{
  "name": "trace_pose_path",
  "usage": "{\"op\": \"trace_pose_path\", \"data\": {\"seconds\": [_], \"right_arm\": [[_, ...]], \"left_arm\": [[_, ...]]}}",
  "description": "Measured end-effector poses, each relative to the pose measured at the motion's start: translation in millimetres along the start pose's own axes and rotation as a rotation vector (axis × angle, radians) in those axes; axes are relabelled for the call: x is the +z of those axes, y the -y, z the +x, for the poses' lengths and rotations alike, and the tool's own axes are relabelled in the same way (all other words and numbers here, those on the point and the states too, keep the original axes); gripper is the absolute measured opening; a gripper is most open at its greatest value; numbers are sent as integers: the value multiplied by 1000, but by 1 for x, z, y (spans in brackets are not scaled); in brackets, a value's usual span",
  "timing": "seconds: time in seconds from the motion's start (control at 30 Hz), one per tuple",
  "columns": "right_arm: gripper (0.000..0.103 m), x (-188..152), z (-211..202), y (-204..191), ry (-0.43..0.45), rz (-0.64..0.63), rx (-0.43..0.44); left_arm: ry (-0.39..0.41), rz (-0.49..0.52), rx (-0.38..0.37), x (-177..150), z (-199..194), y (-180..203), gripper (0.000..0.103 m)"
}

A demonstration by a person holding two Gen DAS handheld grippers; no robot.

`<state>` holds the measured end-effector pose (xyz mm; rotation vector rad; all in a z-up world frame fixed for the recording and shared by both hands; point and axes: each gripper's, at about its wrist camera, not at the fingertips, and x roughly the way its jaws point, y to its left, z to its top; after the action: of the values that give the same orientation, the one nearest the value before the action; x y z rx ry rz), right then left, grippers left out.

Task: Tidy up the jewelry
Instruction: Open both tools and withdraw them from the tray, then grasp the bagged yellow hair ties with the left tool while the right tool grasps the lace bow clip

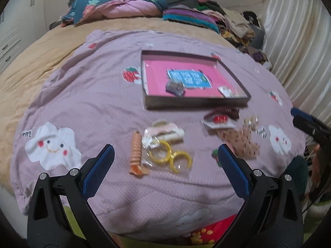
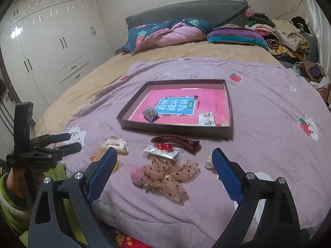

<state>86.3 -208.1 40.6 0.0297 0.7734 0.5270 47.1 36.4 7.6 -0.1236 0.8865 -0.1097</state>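
Both tongs are released, holding nothing. The left tongs [image 1: 165, 153] hang above the yellow hoops [image 1: 169, 157] and the orange clip [image 1: 136, 155] near the blanket's [image 1: 93, 95] front edge. The right tongs [image 2: 164, 158] hang above the dotted bow [image 2: 169, 177], behind it the brown clip [image 2: 178, 142]. The tray [image 2: 173, 129] lies in the blanket's middle and holds two small pieces.

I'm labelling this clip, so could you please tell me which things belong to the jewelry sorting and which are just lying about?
Job: tray, yellow hoops, orange spiral clip, dotted bow, dark claw clip, red earrings packet.

Lying about: folded quilt, clothes pile, wardrobe.
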Motion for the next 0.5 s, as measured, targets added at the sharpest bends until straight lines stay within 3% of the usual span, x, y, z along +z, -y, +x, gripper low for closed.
{"op": "trace_pose_path", "data": {"seconds": [0.5], "right_arm": [[92,-27,18,8,-76,10,-10]], "left_arm": [[-94,75,-29,-36,33,16,93]]}}
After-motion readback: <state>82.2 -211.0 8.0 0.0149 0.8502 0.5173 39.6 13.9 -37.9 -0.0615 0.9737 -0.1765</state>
